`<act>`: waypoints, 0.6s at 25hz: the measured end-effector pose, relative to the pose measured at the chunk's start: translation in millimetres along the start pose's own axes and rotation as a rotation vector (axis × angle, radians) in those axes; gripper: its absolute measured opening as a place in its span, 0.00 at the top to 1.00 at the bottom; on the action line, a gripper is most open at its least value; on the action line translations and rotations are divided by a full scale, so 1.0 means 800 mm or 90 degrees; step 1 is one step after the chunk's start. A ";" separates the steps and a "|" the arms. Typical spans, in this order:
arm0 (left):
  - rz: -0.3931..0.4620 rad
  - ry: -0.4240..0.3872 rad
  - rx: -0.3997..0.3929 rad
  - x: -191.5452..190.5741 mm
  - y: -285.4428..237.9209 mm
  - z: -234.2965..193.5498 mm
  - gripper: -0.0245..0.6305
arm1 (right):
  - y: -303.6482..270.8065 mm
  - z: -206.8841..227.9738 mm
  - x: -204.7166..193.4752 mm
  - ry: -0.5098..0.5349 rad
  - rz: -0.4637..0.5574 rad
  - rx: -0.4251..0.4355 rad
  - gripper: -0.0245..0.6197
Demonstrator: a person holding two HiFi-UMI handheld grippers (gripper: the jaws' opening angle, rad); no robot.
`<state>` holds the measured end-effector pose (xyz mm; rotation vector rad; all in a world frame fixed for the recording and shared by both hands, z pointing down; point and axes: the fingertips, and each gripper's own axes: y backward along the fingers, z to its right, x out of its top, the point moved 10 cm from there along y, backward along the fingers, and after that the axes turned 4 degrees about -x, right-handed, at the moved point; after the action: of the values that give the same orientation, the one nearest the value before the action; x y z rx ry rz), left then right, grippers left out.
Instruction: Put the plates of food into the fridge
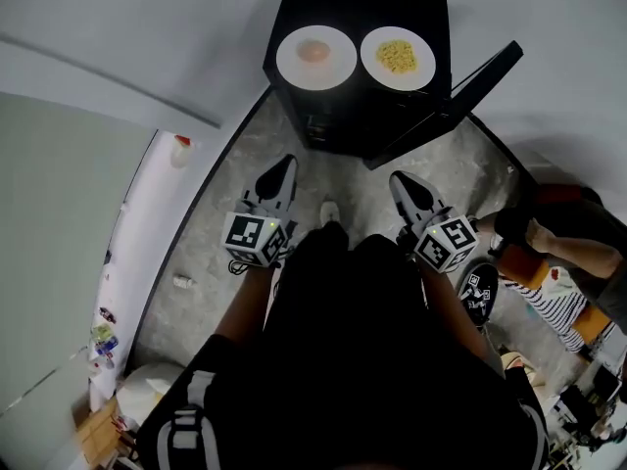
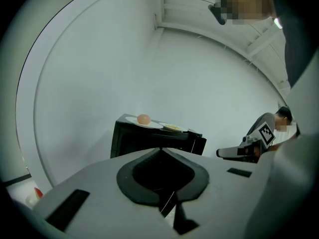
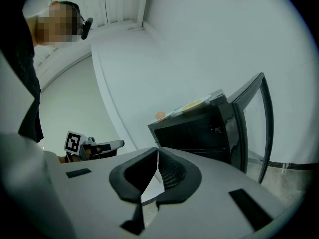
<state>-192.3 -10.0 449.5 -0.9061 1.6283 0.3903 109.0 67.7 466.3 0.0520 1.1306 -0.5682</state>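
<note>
Two white plates sit side by side on top of the small black fridge [image 1: 377, 116], well apart from both grippers. The left plate [image 1: 290, 62] carries a single round pinkish-orange piece of food [image 1: 313, 51]. The right plate [image 1: 373, 62] carries a flat heap of yellow food [image 1: 397, 56]. The fridge stands on the grey floor [image 1: 230, 199] with its door [image 1: 460, 91] swung open to the person's right. Its inside is dark, and what it holds cannot be made out. The left gripper [image 1: 284, 167] and the right gripper [image 1: 404, 182] hang low in front of the person, pointing toward the fridge, each with its jaws pressed together and nothing between them.
</note>
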 end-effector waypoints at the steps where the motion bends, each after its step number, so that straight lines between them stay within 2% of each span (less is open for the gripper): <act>1: 0.000 0.001 -0.004 0.002 -0.003 -0.002 0.93 | -0.002 0.000 0.003 -0.001 0.003 -0.003 0.92; 5: -0.006 0.003 -0.021 0.001 -0.016 0.000 0.93 | -0.008 0.005 0.008 -0.005 0.001 -0.007 0.92; 10: -0.009 0.004 -0.017 0.005 -0.026 0.005 0.93 | -0.017 0.018 0.017 -0.038 0.001 -0.003 0.92; 15: -0.008 0.003 -0.006 0.011 -0.035 0.011 0.93 | -0.030 0.035 0.031 -0.105 0.008 0.026 0.92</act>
<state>-166.2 -24.8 445.2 -0.9248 1.6248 0.3874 128.8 28.0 463.2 0.0465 0.9576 -0.5729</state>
